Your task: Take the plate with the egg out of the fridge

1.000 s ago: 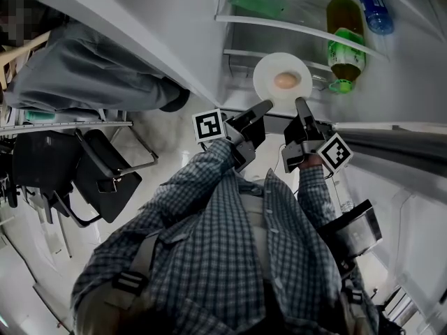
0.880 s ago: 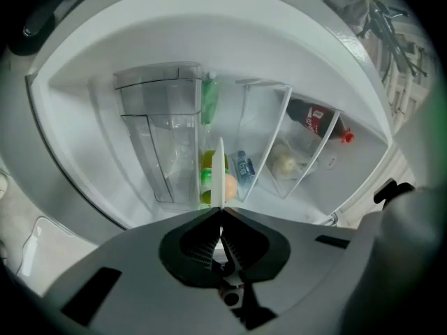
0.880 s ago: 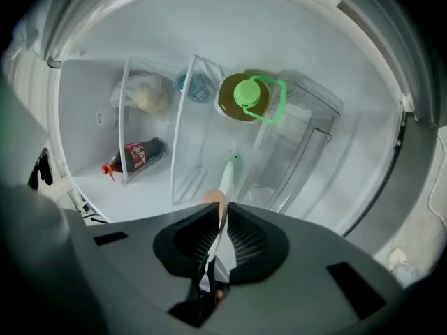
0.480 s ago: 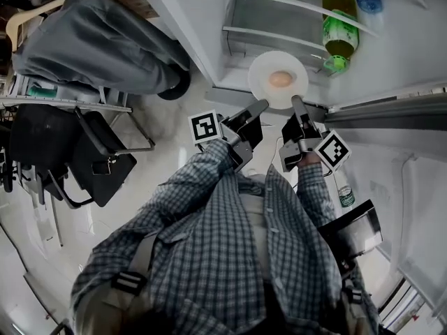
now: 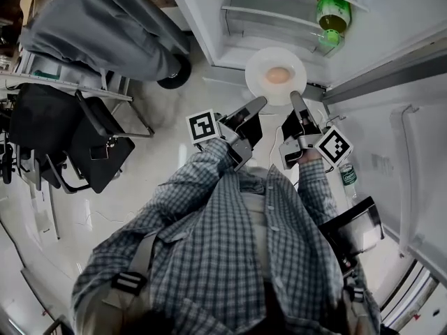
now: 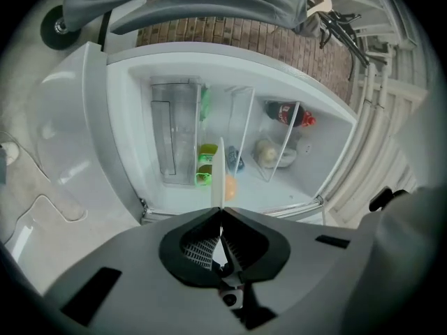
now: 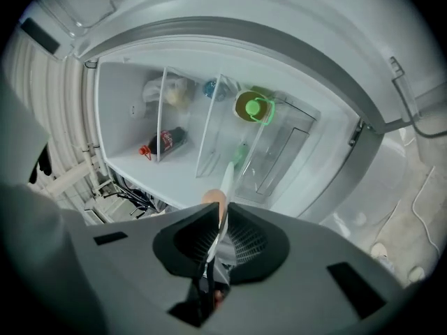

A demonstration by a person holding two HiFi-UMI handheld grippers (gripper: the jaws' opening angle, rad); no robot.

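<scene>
Pulled back over the last second, the plate (image 5: 255,67) with the egg (image 5: 277,75) now hangs at the open front of the fridge (image 5: 202,19), off the shelf it sat on earlier. I hold it from both sides. The jaws of my left gripper (image 6: 221,211) are pinched on the near left rim, and the plate shows edge-on rising between them. The jaws of my right gripper (image 7: 220,213) are clamped on the near right rim in the same way. The egg rests at the middle of the plate, level and apart from both sets of jaws.

Behind the plate, inside the fridge, a green bottle (image 5: 332,11) lies on the glass shelves (image 5: 279,21). A dark bottle (image 6: 288,114) with a red cap lies further up in the compartment. Below the plate is pale floor (image 5: 174,103). My checked shirt (image 5: 230,243) fills the lower part of the head view, and a black chair (image 5: 98,155) stands well off to my left.
</scene>
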